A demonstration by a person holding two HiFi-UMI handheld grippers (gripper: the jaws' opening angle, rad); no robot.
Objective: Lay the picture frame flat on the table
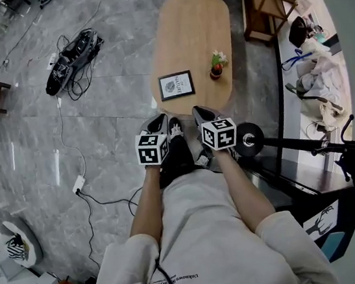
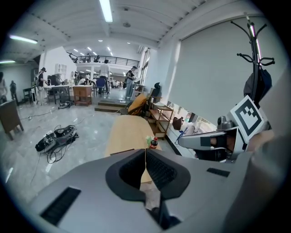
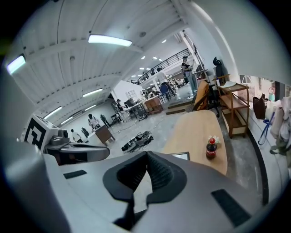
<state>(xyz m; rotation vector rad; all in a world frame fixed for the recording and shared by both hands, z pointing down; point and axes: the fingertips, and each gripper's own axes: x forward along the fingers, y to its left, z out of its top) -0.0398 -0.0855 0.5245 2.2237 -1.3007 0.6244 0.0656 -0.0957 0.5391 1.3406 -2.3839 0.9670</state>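
Note:
A dark-framed picture (image 1: 176, 85) sits near the close end of the oval wooden table (image 1: 195, 30), its printed face toward the head camera; whether it lies flat or leans I cannot tell. Only its top edge shows in the left gripper view (image 2: 122, 151) and the right gripper view (image 3: 180, 156). My left gripper (image 1: 159, 122) and right gripper (image 1: 201, 113) hover side by side short of the table's near edge, apart from the frame. The left gripper's (image 2: 145, 157) jaws meet with nothing between them. The right gripper's (image 3: 147, 157) jaws are shut and empty too.
A small red-capped cola bottle with flowers behind it (image 1: 218, 65) stands to the right of the frame. A tangle of cables and gear (image 1: 73, 61) lies on the floor at left. A black stand base (image 1: 250, 139) and wooden furniture (image 1: 269, 0) are at right.

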